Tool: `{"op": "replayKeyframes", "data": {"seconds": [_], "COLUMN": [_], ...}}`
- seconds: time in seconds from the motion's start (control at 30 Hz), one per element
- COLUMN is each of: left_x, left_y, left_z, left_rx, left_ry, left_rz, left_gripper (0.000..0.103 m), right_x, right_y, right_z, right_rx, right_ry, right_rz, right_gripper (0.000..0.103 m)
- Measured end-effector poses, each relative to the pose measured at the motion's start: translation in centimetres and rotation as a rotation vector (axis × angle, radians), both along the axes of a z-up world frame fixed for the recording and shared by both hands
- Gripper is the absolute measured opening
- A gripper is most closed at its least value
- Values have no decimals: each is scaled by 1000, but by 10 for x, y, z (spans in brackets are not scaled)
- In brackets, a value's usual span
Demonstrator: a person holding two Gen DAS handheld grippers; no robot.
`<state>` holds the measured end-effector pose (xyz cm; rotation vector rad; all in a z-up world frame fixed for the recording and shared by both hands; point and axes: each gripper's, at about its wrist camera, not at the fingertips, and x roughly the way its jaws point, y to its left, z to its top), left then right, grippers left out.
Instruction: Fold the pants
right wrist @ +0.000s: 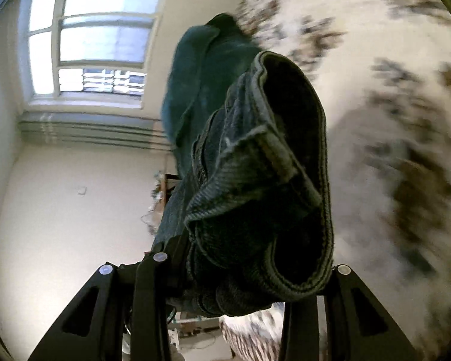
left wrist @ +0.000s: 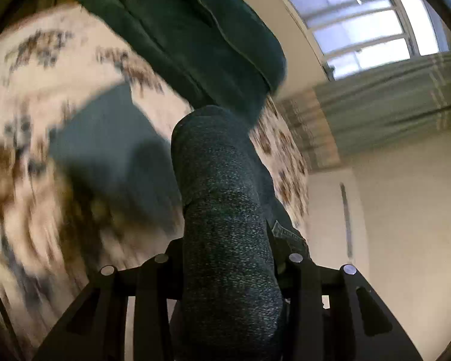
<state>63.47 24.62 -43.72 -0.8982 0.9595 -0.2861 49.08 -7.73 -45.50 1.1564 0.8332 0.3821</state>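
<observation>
Dark blue jeans (left wrist: 225,198) hang bunched between the fingers of my left gripper (left wrist: 228,258), which is shut on them; more of the denim (left wrist: 195,36) stretches away above a white bedspread with brown and grey flowers (left wrist: 45,96). My right gripper (right wrist: 249,264) is shut on the jeans' waistband (right wrist: 270,162), with a belt loop and the dark inside of the waist showing. The fingertips of both grippers are hidden by cloth. Both views are tilted and blurred by motion.
A window (left wrist: 360,21) with a radiator (left wrist: 391,105) below it is on the cream wall; it also shows in the right wrist view (right wrist: 96,39). The flowered bedspread (right wrist: 391,120) fills the right of that view. Some clutter (right wrist: 159,204) sits by the far wall.
</observation>
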Motion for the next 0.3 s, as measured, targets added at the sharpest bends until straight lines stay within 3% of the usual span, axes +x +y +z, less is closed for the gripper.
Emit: {"op": "replayKeyframes", "data": {"seconds": [0.07,0.17,0.3], "left_x": [37,89,130], "left_y": [26,63,94], "left_z": [-18,-68,-172], "left_rx": [31,68,172], "left_ry": [-7,17,142], "left_rz": [16,32,-13], "left_gripper": [35,35,36], "right_x": [52,123,192], "right_y": [29,73,119], "right_z": [-18,-58,-155], "right_rx": [2,-11,-36], "right_ry": [-18,-34,52], "right_rz": [26,65,98], "right_gripper": [38,38,38]}}
